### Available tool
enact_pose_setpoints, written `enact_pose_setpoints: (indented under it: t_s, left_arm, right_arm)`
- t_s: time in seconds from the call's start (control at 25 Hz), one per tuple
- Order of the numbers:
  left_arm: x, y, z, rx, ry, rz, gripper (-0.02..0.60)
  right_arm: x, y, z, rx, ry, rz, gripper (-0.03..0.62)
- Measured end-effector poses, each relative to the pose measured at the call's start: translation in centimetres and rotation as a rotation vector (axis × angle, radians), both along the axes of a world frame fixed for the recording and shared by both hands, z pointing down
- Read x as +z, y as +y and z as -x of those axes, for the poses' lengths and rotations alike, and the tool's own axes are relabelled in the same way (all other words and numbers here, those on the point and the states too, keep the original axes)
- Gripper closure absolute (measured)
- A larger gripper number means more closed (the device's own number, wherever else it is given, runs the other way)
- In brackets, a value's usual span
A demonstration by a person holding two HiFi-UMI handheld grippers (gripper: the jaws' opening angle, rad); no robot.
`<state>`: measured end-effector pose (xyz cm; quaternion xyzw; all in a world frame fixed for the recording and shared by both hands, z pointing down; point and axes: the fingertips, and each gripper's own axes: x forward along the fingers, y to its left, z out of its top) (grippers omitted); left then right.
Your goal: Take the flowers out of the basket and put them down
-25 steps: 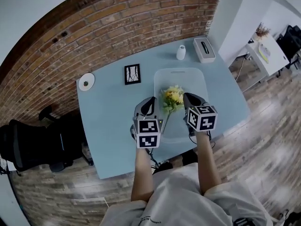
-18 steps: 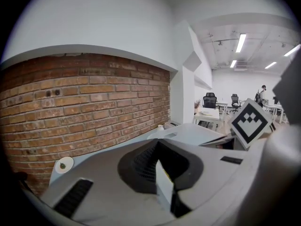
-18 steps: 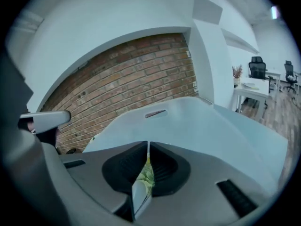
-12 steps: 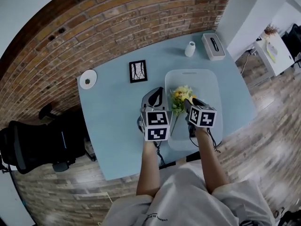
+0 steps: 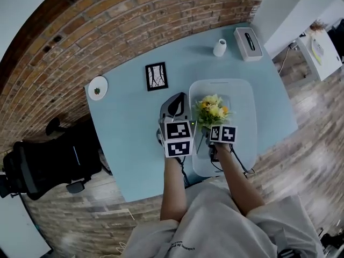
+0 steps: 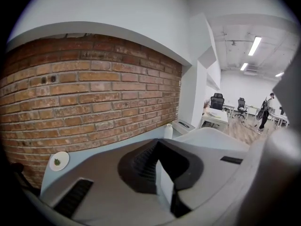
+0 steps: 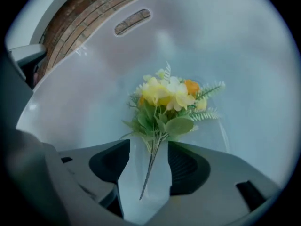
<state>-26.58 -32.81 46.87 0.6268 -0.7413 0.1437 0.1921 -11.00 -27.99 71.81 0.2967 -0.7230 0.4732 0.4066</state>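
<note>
Lying in the white basket (image 5: 244,90) — yellow-orange flowers (image 7: 167,98), stem between opening right tongs (image 7: 149,149) — left tongs (image 6: 160,159) closed.

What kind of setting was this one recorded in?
Probably an open-plan office: a black office chair stands beside the blue table by a brick wall, with more desks under ceiling strip lights beyond.

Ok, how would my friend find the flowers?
Look at the blue table by the brick wall. On its right side sits a white basket, and the flowers lie in it. They are the only yellow bunch with green leaves; the things nearby are white or black.
</note>
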Motion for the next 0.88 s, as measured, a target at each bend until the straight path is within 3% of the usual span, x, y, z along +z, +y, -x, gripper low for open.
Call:
enact_pose_setpoints:
  t_s: [0.12,0.36,0.44,0.52,0.68,0.88]
  left_arm:
    - [0.9,-0.3,0.9,-0.013,0.011,0.012,0.563]
    - [2.4,-0.1,2.8,-0.071,0.032,0.028,0.563]
    - [2.6,0.2,3.1,-0.077,0.035,0.022,0.563]
    - [2.8,0.5,3.7,-0.086,0.032,0.01,0.563]
    - [3.2,1.7,4.1,-0.105,0.038,0.002,0.563]
    - [2.1,2.6,3.0,-0.09,0.032,-0.032,0.563]
  right_arm:
    - [1.7,-0.3,0.0,0.048,0.012,0.016,0.315]
    - [3.6,-0.9,1.1,0.014,0.033,-0.004,0.321]
    - [3.9,-0.9,0.9,0.03,0.055,-0.029,0.425]
    - [3.9,-1.5,0.9,0.049,0.066,-0.063,0.481]
    - [2.3,-2.1,1.5,0.071,0.052,-0.123,0.528]
    - [-0.7,-2.1,2.2,0.112,-0.012,-0.16,0.542]
